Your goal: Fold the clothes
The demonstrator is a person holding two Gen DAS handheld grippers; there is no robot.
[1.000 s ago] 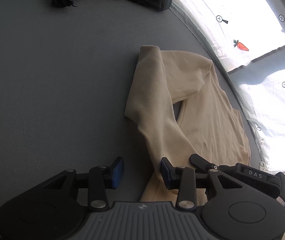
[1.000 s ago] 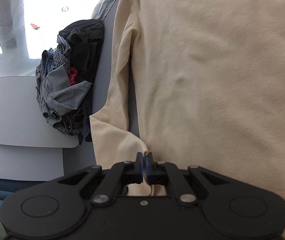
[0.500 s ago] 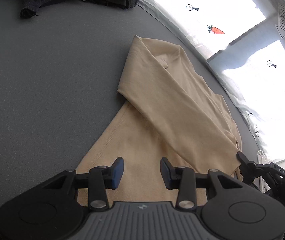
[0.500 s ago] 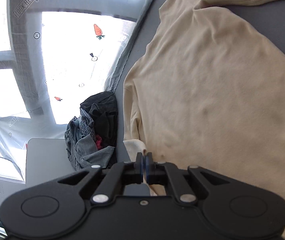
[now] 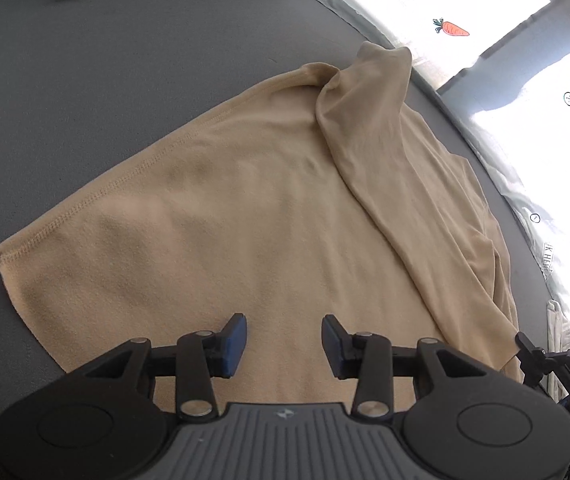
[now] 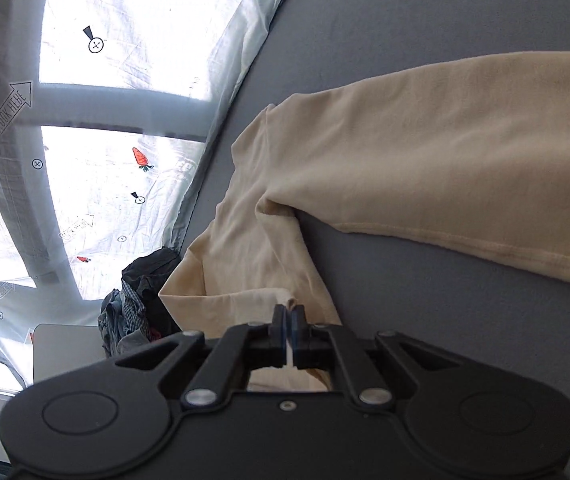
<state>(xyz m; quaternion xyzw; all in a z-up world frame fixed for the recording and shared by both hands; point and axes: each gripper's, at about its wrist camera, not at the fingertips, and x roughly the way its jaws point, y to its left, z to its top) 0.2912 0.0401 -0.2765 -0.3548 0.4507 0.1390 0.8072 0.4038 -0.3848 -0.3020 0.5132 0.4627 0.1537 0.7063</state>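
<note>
Beige long-sleeved top (image 5: 269, 216) lies spread on the grey table (image 5: 97, 92), its body flat ahead of the left gripper (image 5: 283, 340), whose blue-padded fingers (image 5: 233, 340) stand partly apart with nothing between them, hovering just over the cloth. One sleeve (image 5: 381, 148) runs diagonally across the body, from beyond the right-hand finger out to the far edge near the patterned white sheet (image 5: 481, 4).

The right gripper (image 6: 287, 320) is pinched tight on a fold of the same top (image 6: 425, 152); a thin edge of pale fabric shows between its closed pads (image 6: 279, 322). Ahead of those fingers the held sleeve or cuff (image 6: 245, 280) trails away toward the shoulder, while the hemmed body stretches off to the right of them.

The step in hand looks like carrying a sleeve across the body to make a fold. To do it well, the right hand should probably keep its pinch firm and travel low, so the cloth lays down flat rather than bunching at the armpit crease just beyond its fingers. The empty left gripper would help most by pressing or pinning the body near its own fingertips, so the garment does not slide on the smooth table. A likely fault is dragging the whole top toward the dark clothes pile (image 6: 141, 304), which sits to the left of the right fingers.
</note>
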